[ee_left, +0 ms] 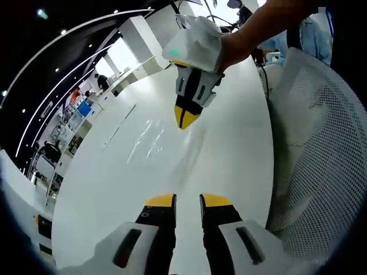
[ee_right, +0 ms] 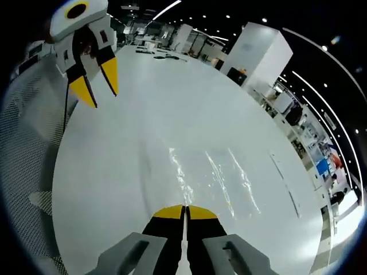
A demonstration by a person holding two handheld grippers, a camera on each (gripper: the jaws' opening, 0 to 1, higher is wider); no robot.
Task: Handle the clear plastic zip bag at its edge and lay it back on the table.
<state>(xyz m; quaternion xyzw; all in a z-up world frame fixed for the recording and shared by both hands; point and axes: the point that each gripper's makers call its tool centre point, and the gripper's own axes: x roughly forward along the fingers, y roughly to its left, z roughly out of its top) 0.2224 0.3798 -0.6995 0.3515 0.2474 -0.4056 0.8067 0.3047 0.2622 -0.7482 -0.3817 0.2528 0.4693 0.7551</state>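
Note:
The clear plastic zip bag (ee_right: 215, 175) lies flat on the white table (ee_right: 132, 126), showing mostly as glints and creases. One crease runs right up to my right gripper (ee_right: 184, 211), whose yellow-tipped jaws are pressed together at the bag's near edge and seem to pinch it. In the left gripper view the bag (ee_left: 150, 137) lies mid-table, and the right gripper (ee_left: 184, 119) points down at its edge, held by a person's hand. My left gripper (ee_left: 187, 200) stands open above bare table, short of the bag. The right gripper view shows that left gripper (ee_right: 97, 85) open at the upper left.
A white mesh chair back (ee_left: 321, 149) stands along the table's edge beside both grippers, and appears again as mesh (ee_right: 26, 143). The person's arm (ee_left: 258, 28) reaches in over the table. Small dark items (ee_right: 163, 52) lie at the table's far end.

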